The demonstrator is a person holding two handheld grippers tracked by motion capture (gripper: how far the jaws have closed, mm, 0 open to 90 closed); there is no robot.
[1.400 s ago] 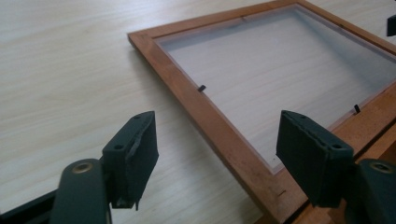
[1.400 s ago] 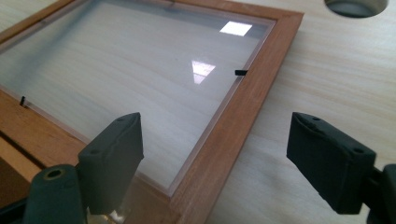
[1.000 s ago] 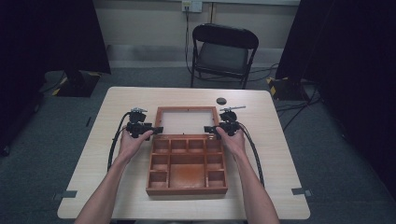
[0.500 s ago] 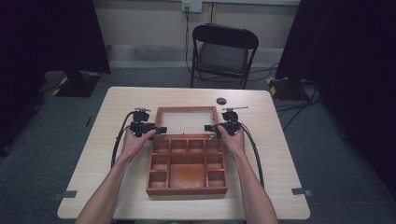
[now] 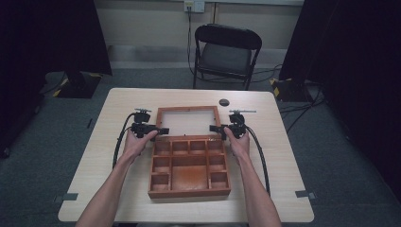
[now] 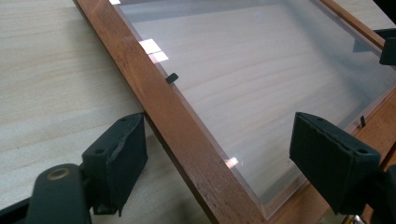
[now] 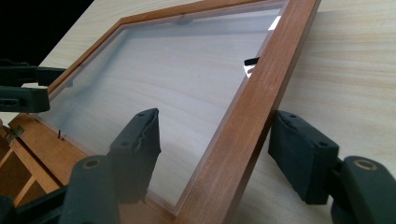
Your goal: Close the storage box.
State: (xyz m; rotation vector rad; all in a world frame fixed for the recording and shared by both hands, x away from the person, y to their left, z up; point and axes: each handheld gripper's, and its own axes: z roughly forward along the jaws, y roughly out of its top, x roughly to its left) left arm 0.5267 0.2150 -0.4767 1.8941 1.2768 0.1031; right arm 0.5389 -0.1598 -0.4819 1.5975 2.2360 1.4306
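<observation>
A brown wooden box [image 5: 189, 191] with several open compartments sits mid-table. Its hinged lid [image 5: 188, 109], a wooden frame around a clear pane [image 6: 261, 70], lies open behind it. My left gripper [image 5: 163, 130] is open at the lid's left side. In the left gripper view, the left gripper [image 6: 224, 140] has its jaws on either side of the wooden rail [image 6: 154, 100], clear of it. My right gripper [image 5: 213, 127] is open at the lid's right side. The right gripper view shows the right gripper [image 7: 219, 140] straddling the other rail [image 7: 275, 60] without touching it.
A small black round object [image 5: 224, 102] lies on the table beyond the lid. A black folding chair [image 5: 224, 52] stands past the far edge. Cables trail from both grippers along the forearms. Bare tabletop [image 5: 118, 104] lies left and right of the box.
Both hands have shifted only slightly along the lid's sides. The box and lid stay where they were.
</observation>
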